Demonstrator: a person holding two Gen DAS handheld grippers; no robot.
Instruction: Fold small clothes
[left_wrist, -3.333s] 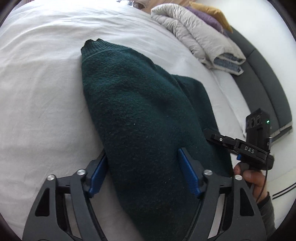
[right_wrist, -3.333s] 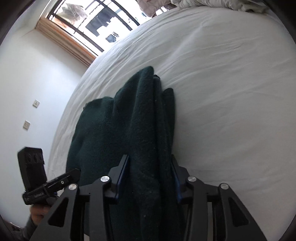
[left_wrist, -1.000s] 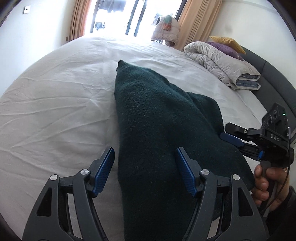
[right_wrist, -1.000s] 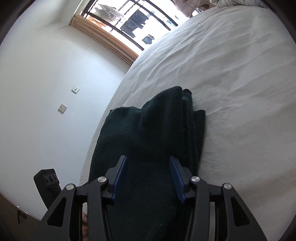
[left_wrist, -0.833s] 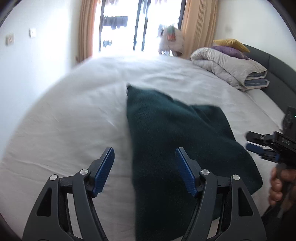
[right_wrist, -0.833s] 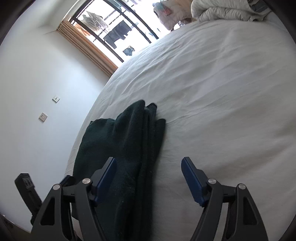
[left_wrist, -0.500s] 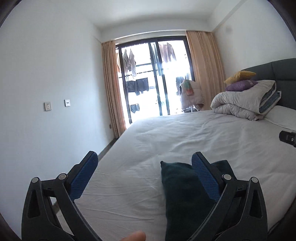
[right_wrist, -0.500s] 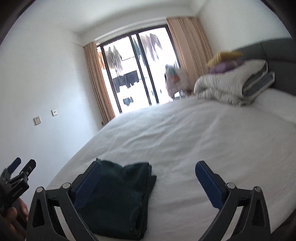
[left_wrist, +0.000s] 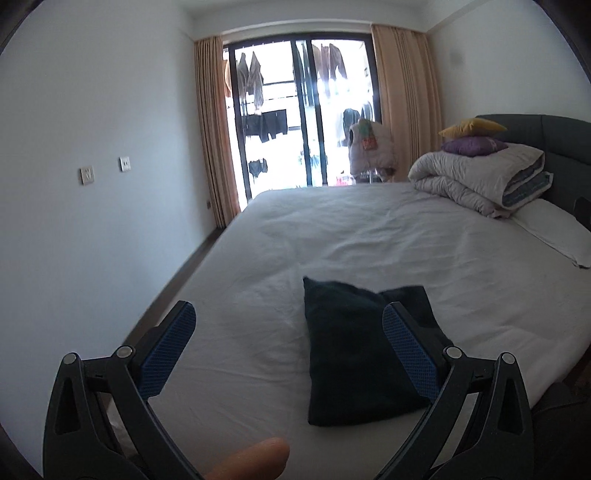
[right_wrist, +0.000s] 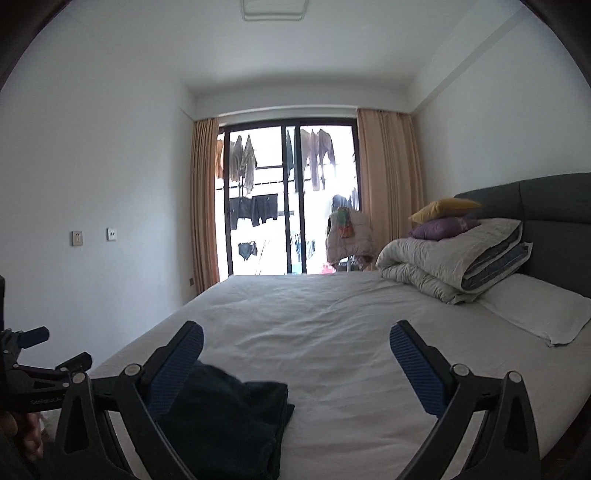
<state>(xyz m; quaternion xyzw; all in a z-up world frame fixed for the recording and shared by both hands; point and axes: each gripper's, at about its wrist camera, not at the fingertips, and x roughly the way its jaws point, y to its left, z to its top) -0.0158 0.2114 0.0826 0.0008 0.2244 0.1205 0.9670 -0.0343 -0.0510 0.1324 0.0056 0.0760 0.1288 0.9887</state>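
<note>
Faint pale lettering on left gripper (right_wrist: 37, 347) body, too small to read.

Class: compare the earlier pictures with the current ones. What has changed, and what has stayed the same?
Both grippers, left and right, let go of the dark green garment, opened wide and pulled back and up from the bed. The garment stays folded near the bed's edge.

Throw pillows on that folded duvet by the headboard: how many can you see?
2. The yellow pillow sits on top, the purple pillow under it, both stacked on the folded duvet at the headboard end. More could be hidden behind the duvet.
</note>
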